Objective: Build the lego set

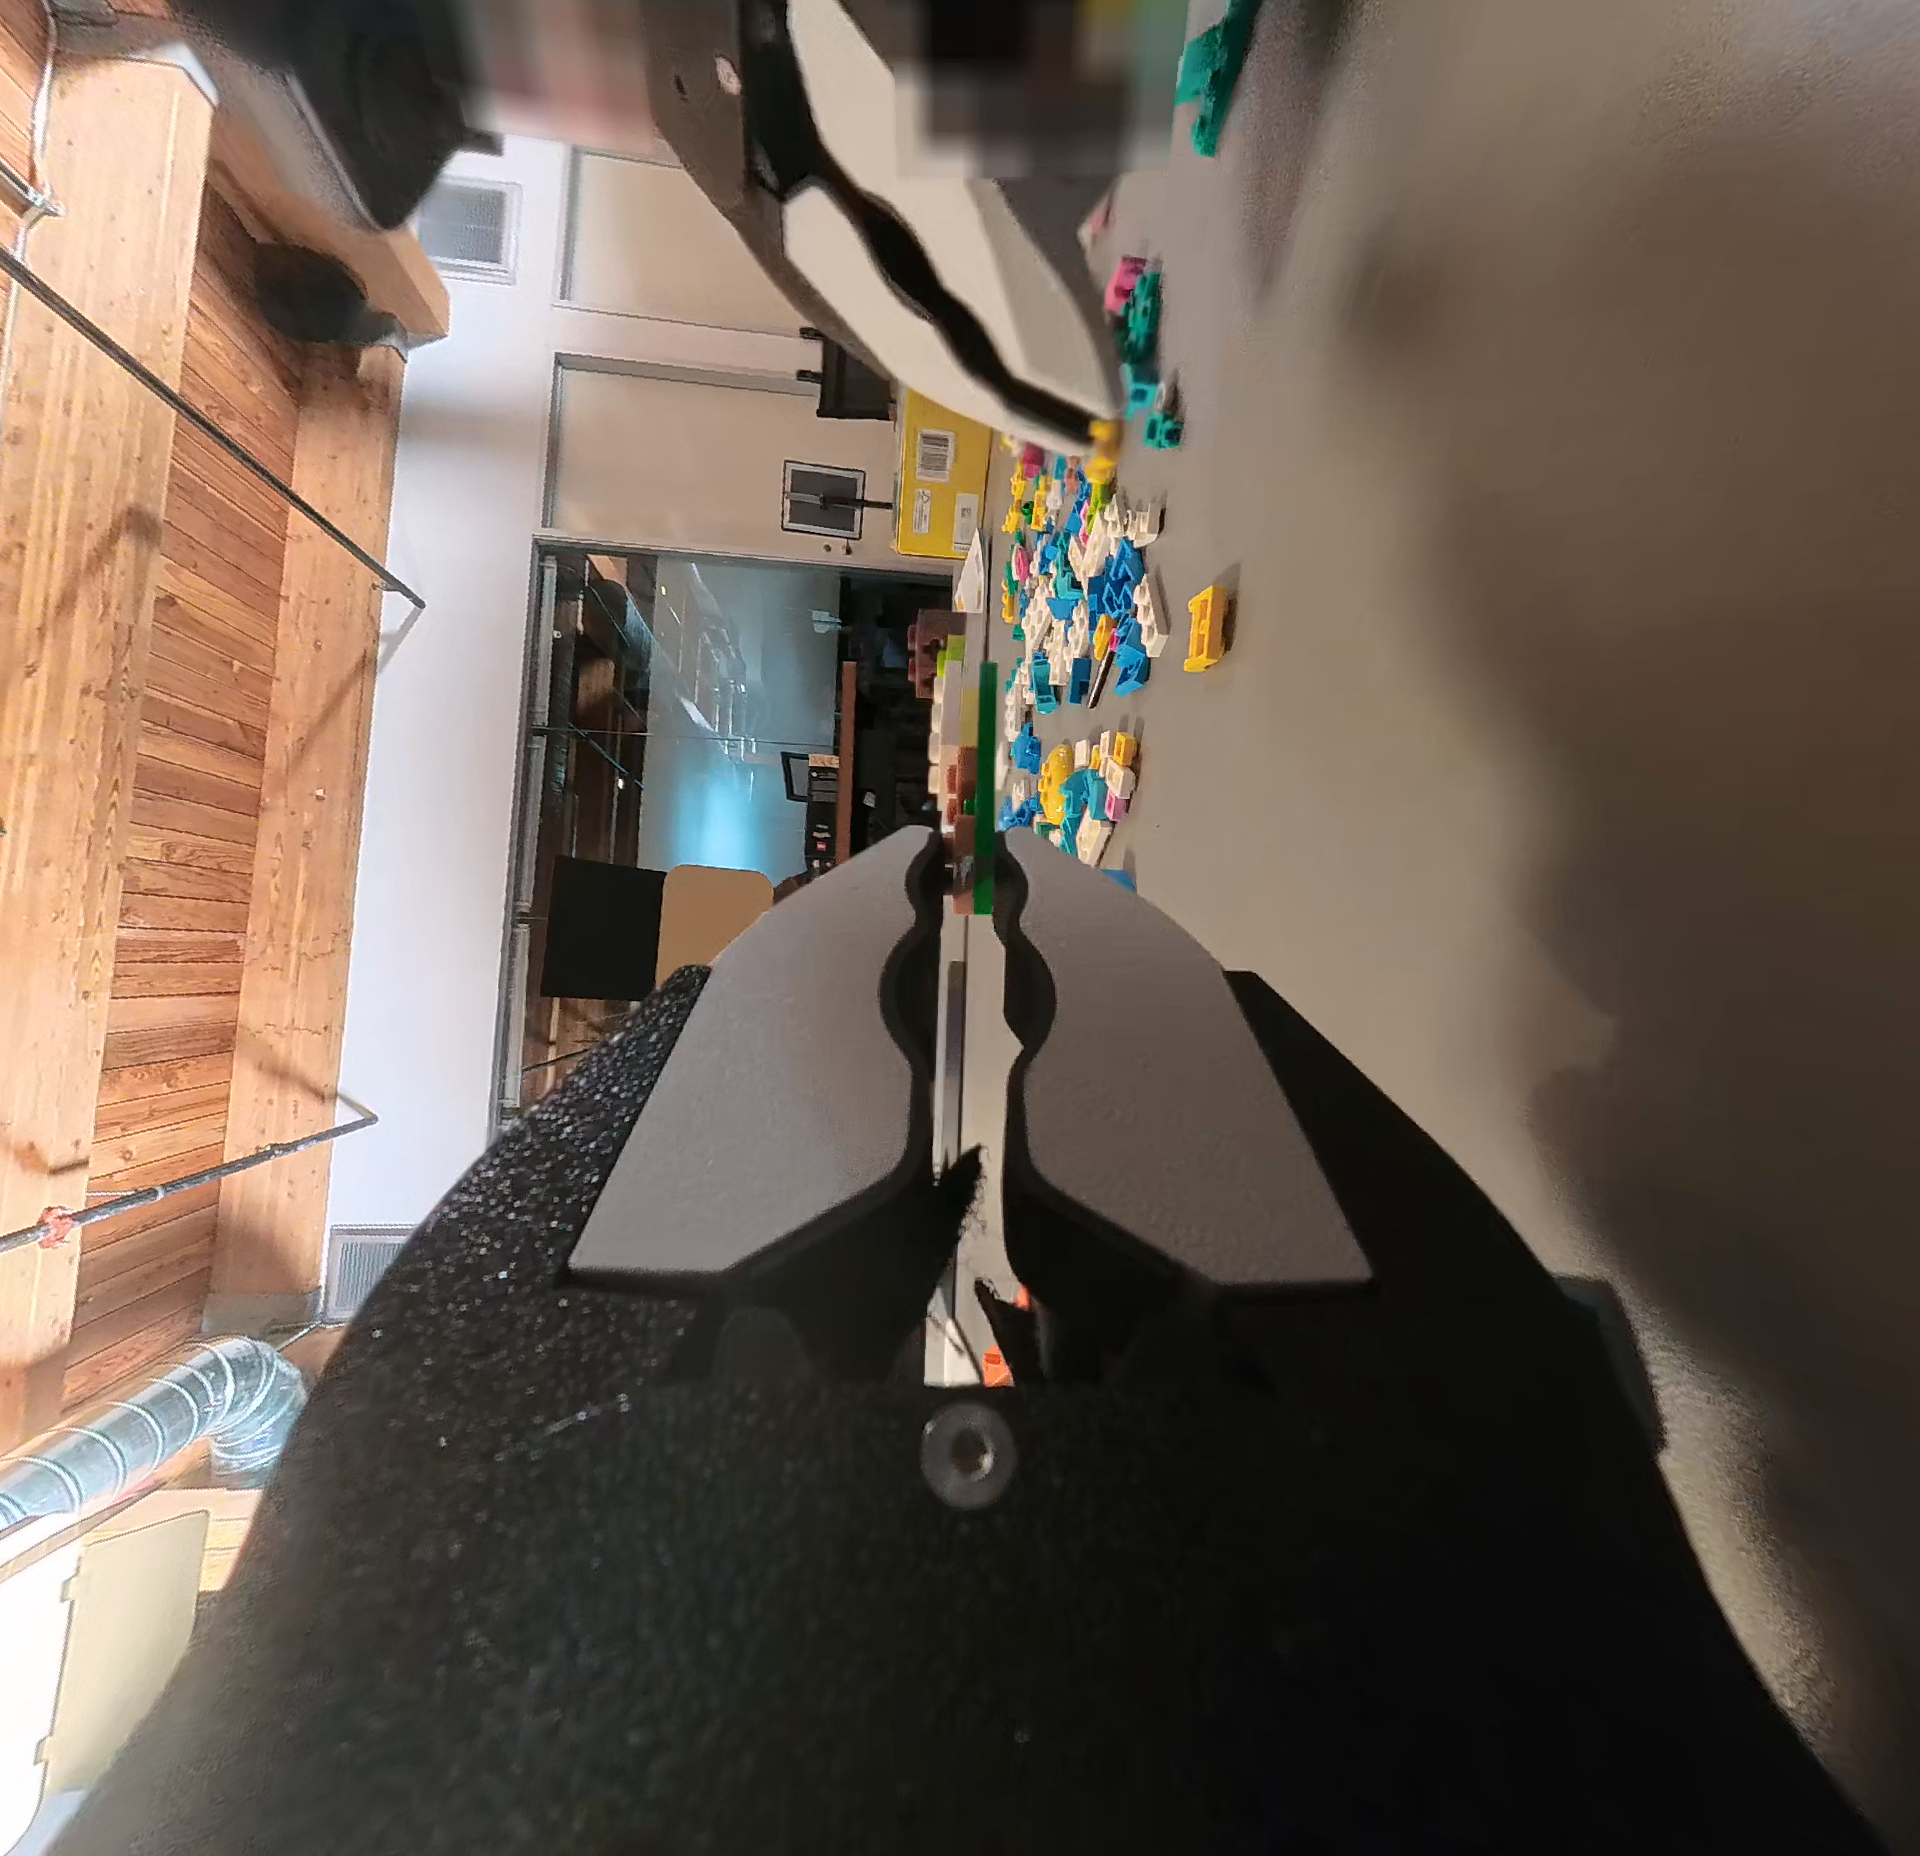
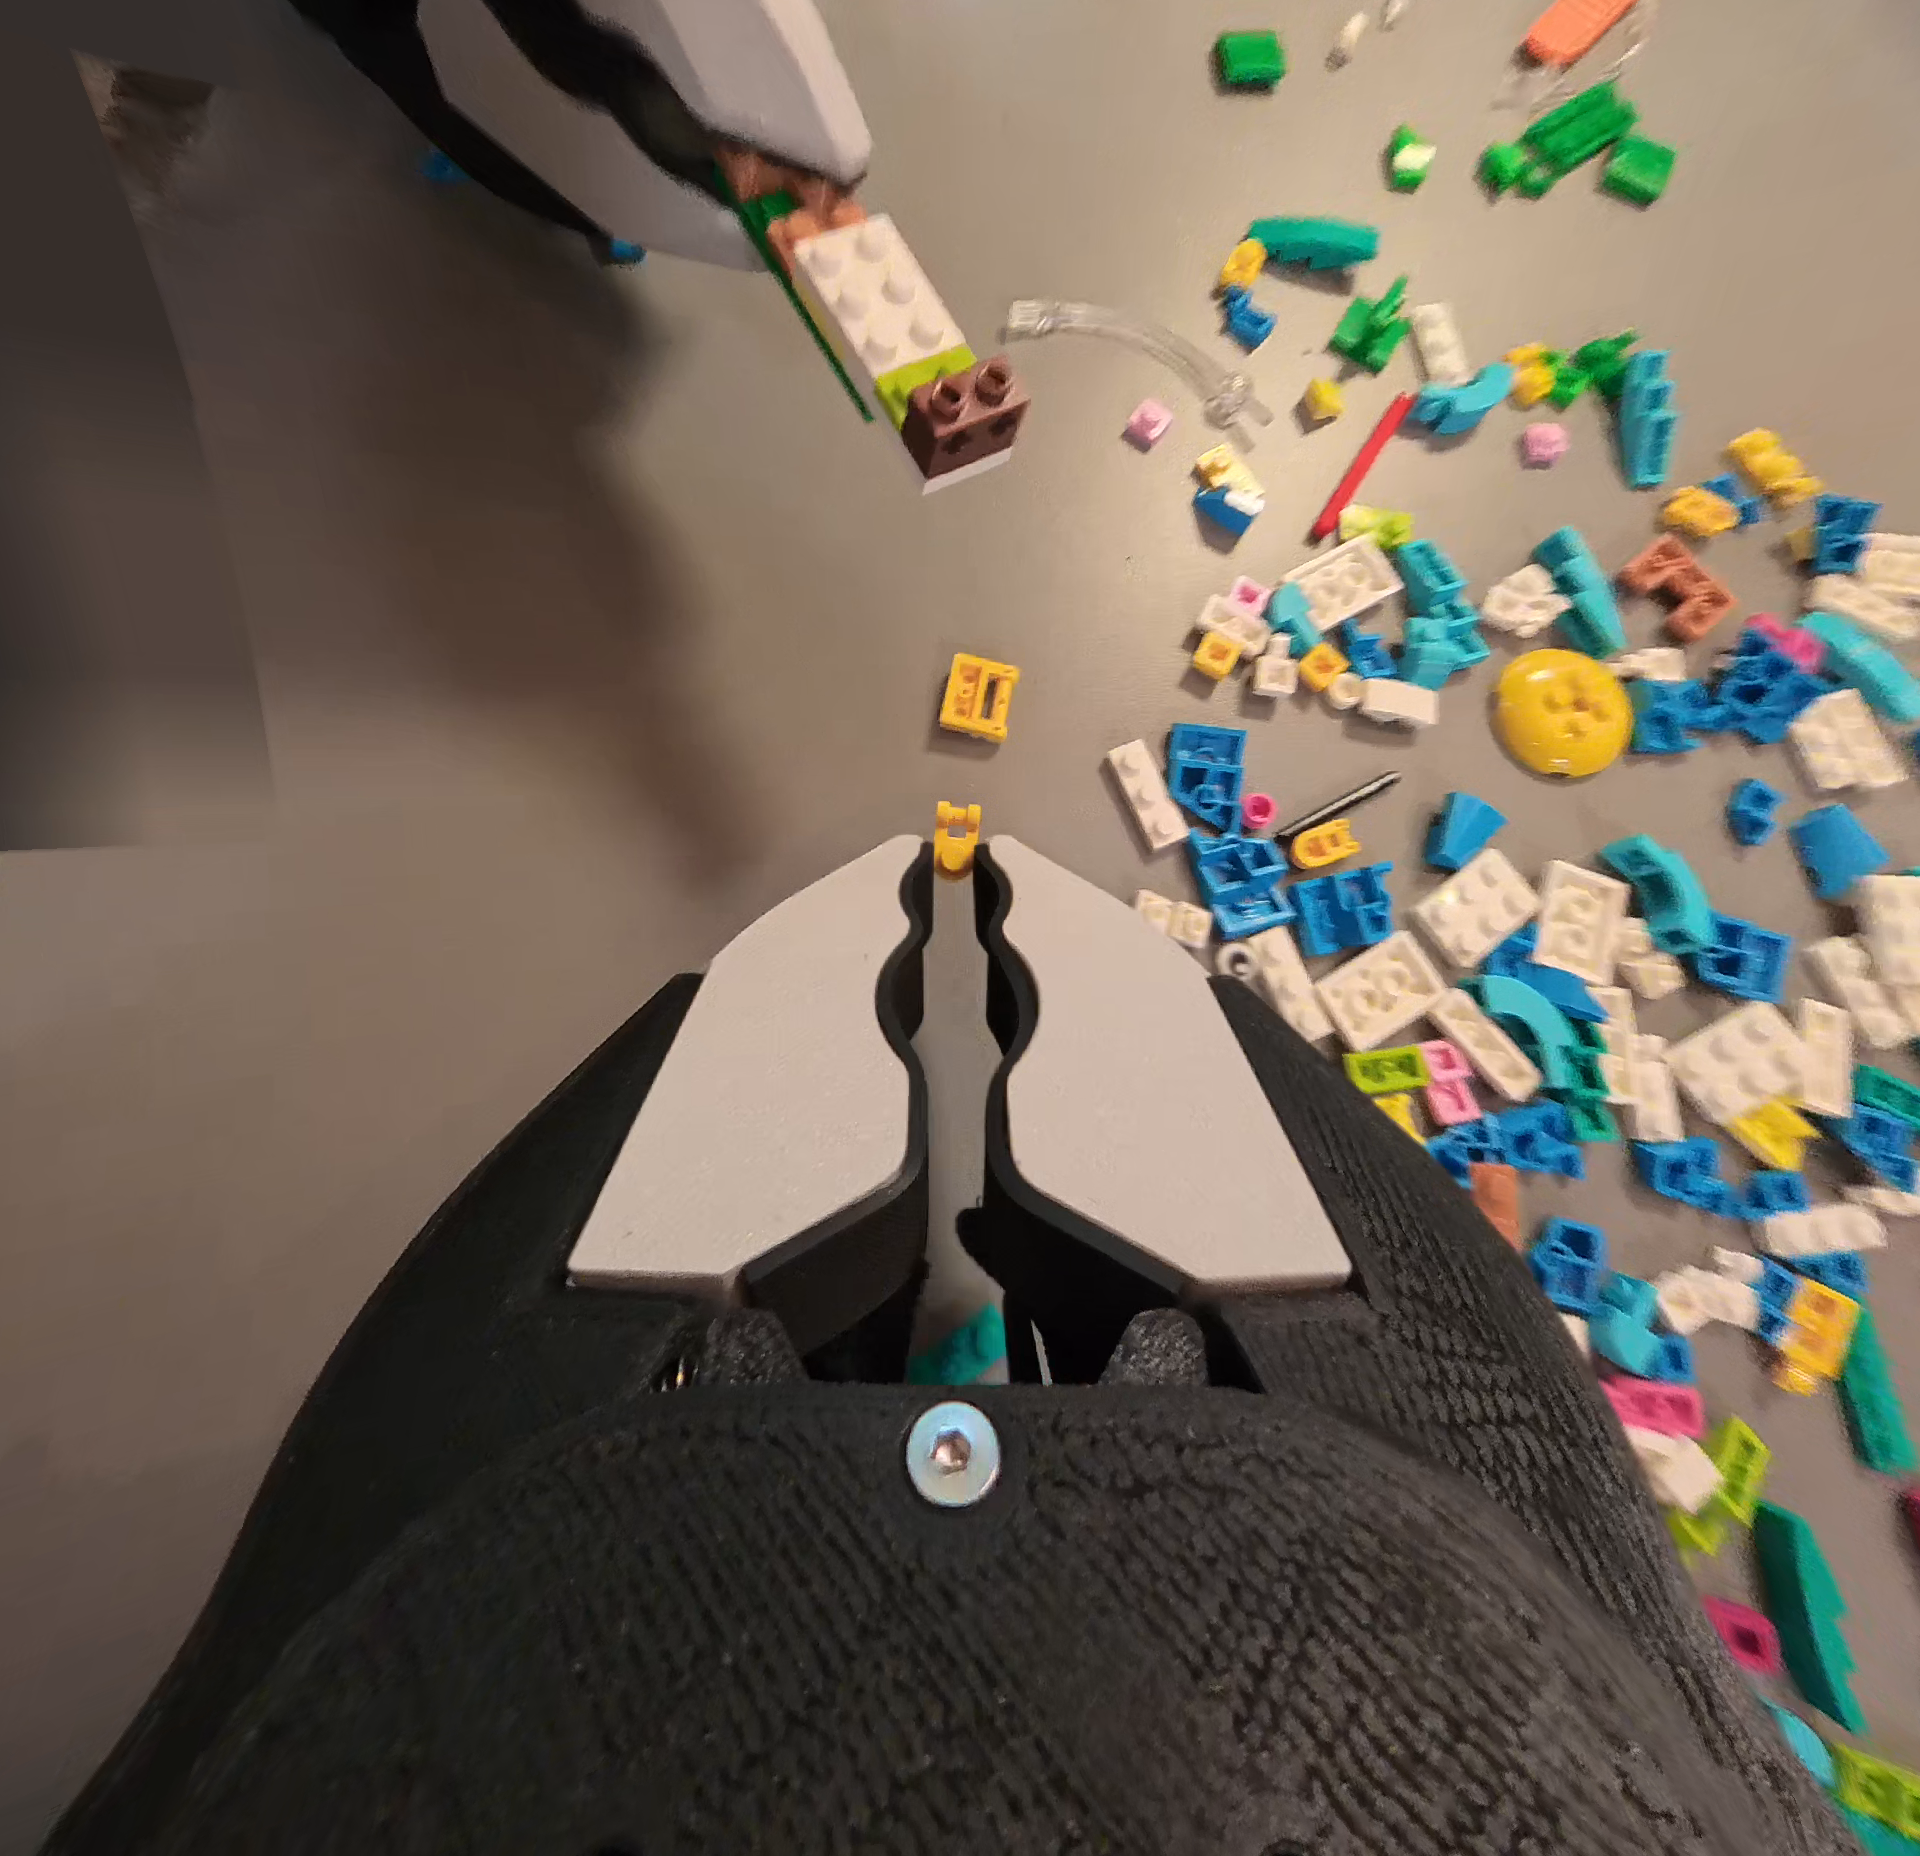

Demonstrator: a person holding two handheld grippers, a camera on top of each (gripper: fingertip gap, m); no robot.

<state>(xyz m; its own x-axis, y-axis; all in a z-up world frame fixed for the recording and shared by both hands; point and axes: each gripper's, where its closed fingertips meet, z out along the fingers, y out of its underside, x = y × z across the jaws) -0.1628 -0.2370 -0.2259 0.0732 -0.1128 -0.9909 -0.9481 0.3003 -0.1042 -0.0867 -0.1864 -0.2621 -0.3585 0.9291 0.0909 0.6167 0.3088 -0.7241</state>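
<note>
My left gripper (image 1: 971, 856) is shut on a partly built lego assembly (image 1: 971, 757), a green plate seen edge-on with brown and white bricks, held above the grey table (image 1: 1558, 663). In the right wrist view the same assembly (image 2: 894, 320) shows white, lime and brown bricks sticking out of the left gripper (image 2: 800, 191) at the upper left. My right gripper (image 2: 956, 850) is shut on a small yellow clip piece (image 2: 956, 835) at its tips. In the left wrist view the right gripper (image 1: 1103, 424) is at the top with that yellow piece (image 1: 1105, 437).
A wide scatter of loose bricks (image 2: 1558, 923) covers the table's right side. A yellow brick (image 2: 979, 697) lies alone just ahead of my right gripper. A clear curved piece (image 2: 1132, 346) and green pieces (image 2: 1569, 144) lie farther off. A yellow box (image 1: 940, 476) stands at the table's far end. My hands' fingertips stand some 10 cm from each other.
</note>
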